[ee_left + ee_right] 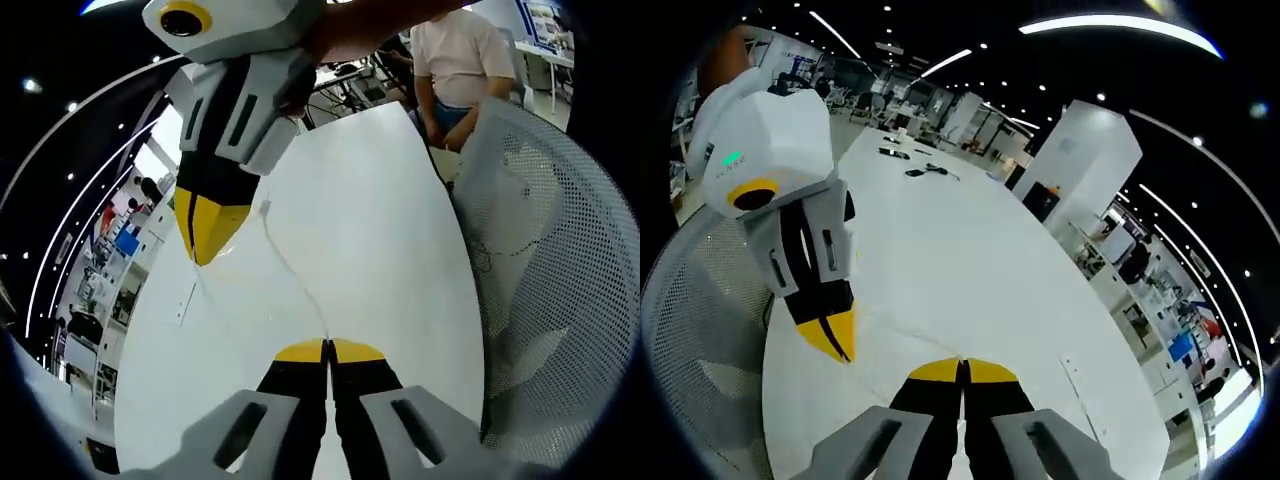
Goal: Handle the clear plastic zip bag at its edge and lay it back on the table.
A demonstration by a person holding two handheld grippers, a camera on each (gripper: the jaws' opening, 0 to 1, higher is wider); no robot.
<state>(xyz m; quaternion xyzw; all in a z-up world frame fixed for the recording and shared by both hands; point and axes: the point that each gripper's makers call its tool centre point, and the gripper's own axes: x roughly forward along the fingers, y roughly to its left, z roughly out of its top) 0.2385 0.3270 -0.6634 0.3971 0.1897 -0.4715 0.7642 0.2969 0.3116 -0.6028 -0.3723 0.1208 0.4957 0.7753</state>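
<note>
I hold the bag (285, 255) between my two claws, above the white table (380, 230). The bag is clear and hard to see; mostly its edge shows, as a thin line. In the left gripper view this line runs from the tips of the left claw (328, 345) away to the right claw (205, 240), so the long axis of the bag goes from one claw to the other. Both claws are closed on the bag edge, each at one end. In the right gripper view the right claw (962, 365) has its jaws pressed together, and the left claw (835, 335) comes in from the left side.

To lay it back, I judge both claws must go down together, because the bag hangs between them and neither is nearer. A mesh chair (545, 270) stands just beside the table. Far away a person (455, 60) stands. I can read no label or writing on the bag.
</note>
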